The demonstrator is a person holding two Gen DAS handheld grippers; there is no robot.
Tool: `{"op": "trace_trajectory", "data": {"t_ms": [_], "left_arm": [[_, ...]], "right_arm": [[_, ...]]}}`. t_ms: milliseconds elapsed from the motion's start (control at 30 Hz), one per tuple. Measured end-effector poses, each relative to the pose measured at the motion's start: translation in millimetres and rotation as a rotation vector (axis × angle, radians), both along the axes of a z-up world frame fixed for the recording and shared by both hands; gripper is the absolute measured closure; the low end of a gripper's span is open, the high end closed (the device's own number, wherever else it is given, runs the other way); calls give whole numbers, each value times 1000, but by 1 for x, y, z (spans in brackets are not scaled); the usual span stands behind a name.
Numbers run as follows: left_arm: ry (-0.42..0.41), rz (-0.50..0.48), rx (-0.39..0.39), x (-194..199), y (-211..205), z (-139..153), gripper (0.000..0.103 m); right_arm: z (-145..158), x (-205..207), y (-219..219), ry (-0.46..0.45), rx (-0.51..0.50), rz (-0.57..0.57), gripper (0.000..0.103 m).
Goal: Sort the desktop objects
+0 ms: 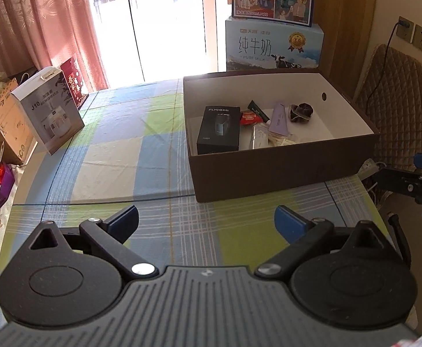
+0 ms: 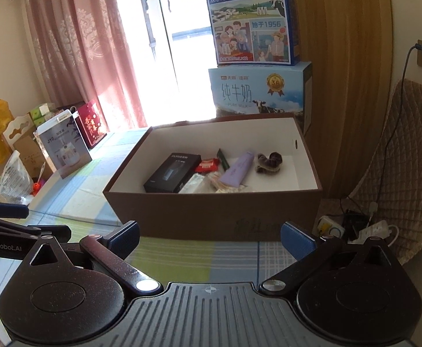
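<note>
I hold both grippers back from the box (image 1: 283, 170), low over the checked cloth (image 1: 153, 156), so each camera looks down into it. The left gripper (image 1: 206, 221) has its jaws spread wide with nothing between them; the right gripper (image 2: 210, 235) is the same, empty and parted. The sorted things lie inside the box: a black carton (image 2: 172, 176) at the left, a red packet (image 2: 209, 164), a lilac tube (image 2: 238, 170) and a dark bundle (image 2: 269, 161) toward the right wall. They sit loose on the white floor, clustered toward the middle. The cloth in front of the box looks bare, so I judge the sorting is near done. A humidifier carton (image 1: 49, 115) stands at the cloth's left edge, well apart from the box.
</note>
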State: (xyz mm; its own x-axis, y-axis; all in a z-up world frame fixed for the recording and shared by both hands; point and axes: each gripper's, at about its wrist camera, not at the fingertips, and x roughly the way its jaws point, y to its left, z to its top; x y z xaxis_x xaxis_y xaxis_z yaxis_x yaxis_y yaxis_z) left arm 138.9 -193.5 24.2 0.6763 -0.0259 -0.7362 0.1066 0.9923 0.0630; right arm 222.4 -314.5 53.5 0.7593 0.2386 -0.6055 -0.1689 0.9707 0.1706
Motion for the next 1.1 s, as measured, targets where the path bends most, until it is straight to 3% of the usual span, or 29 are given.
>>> {"op": "trace_trajectory", "data": {"t_ms": [567, 1100], "left_arm": [[35, 35, 26, -29, 20, -10, 4], [80, -19, 22, -45, 10, -25, 4]], "right_arm": [[-15, -32, 4, 41, -3, -16, 2], [-26, -53, 11, 74, -27, -26, 2]]}}
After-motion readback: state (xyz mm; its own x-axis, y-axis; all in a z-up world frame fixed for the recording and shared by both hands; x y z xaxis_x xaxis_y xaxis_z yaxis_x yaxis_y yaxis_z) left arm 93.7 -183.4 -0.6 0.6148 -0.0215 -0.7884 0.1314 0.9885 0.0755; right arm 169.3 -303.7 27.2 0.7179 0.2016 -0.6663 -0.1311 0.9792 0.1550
